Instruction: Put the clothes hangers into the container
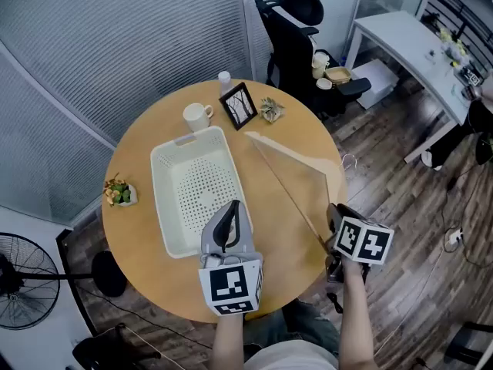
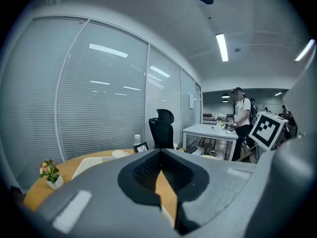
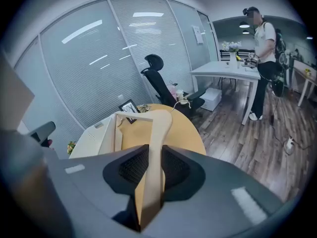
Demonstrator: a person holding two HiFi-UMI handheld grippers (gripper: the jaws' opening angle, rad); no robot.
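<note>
A wooden clothes hanger (image 1: 285, 187) with a metal hook (image 1: 350, 161) hangs tilted above the right half of the round table (image 1: 139, 260). My right gripper (image 1: 330, 234) is shut on one end of it, near the table's right edge. In the right gripper view the hanger (image 3: 154, 133) runs straight out between the pads of the right gripper (image 3: 151, 168). The white perforated container (image 1: 159, 199) lies left of the hanger with nothing in it. My left gripper (image 1: 229, 220) hovers over the container's near end, jaws together and holding nothing. The left gripper (image 2: 159, 175) points across the table.
At the table's far side stand a white mug (image 1: 197, 116), a picture frame (image 1: 239, 105), a small bottle (image 1: 224, 79) and a dried-flower ornament (image 1: 271, 110). A potted plant (image 1: 118, 192) sits at the left edge. Beyond are a black office chair (image 1: 296, 37), a white desk (image 1: 416, 45) and a standing person (image 3: 262, 48).
</note>
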